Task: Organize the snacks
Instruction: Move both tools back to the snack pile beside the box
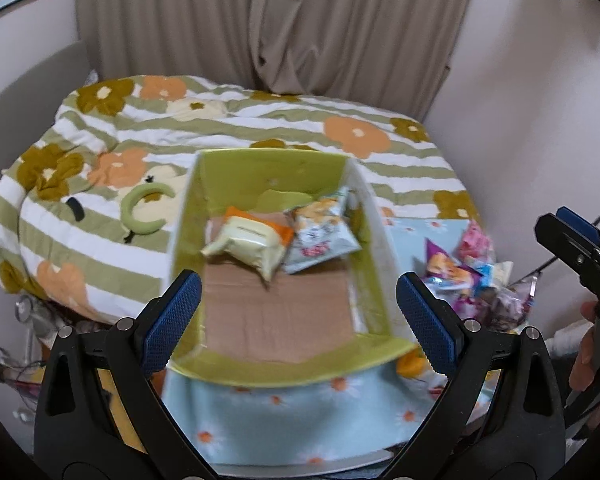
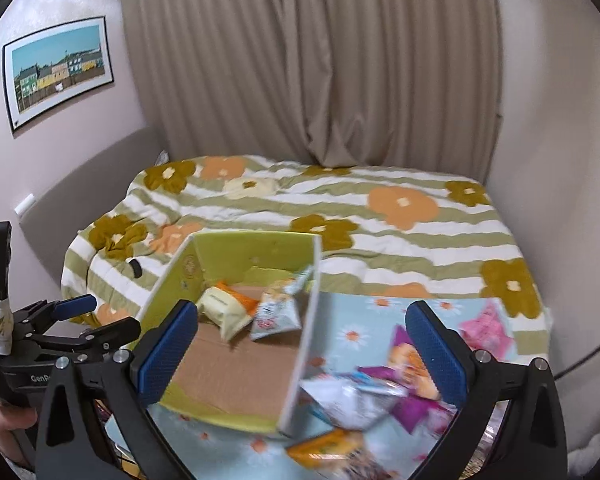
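Place: a home bedroom.
Bed: flowered, striped quilt (image 2: 380,216) across mid-frame.
Window side: beige curtain (image 2: 312,60) at top centre.
Wall: framed picture (image 2: 58,68), upper left.

I can read only one bit of writing. In the right wrist view, white letters "GenR" stand on the black body of the left gripper (image 2: 96,314), and the rest of the word is cut off. The snack bags (image 2: 276,312) have print, but it is too blurry to read.
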A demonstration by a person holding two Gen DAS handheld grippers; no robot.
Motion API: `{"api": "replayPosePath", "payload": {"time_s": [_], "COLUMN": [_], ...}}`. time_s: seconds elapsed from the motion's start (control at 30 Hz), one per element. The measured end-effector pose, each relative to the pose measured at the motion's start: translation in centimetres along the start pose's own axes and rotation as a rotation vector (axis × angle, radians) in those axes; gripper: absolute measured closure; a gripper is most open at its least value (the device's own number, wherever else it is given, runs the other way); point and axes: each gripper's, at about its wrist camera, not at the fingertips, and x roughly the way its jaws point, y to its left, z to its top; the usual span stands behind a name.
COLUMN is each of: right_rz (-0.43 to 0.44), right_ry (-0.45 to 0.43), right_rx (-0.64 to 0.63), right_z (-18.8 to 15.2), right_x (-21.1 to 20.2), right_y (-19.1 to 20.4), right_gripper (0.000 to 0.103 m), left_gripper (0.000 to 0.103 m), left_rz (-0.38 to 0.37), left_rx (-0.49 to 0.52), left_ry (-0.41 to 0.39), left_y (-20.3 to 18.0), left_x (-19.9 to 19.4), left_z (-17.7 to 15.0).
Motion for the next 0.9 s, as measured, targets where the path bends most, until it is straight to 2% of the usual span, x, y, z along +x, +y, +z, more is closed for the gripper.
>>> {"api": "replayPosePath", "payload": {"time_s": [0.23,0.5,0.67,0.9], "right_rz": [-0.055,-0.064,-0.04,-0.004], "right_ry": [-0.007,0.03,0.088,0.153], "right_rx": [0.019,0.069,0.091,0.088], "right_z": [-3.2,-8.2,-10.9,-13.6], "right_x": [-5.3,-8.7,-8.0,-4.4], "right_y": [-6.1,-14.3,-18.1,-21.4], "right_gripper": [0.0,0.0,0.0,0.0], "left_gripper": [0.006,0.006,0.006,0.006], "left_rz": [-0.035,-0.016,-0.004,0.016], "left_rx": [-0.027,-0.084,-0.146,-0.191], "left_ry": [0.015,0.063,0.099,0.172], "left_y": [-6.7,-13.1,-14.8,-16.0], "left_x": [-0.3,0.5,2.2,7.0], "left_z": [-3.1,-8.0,-10.6,-12.8]}}
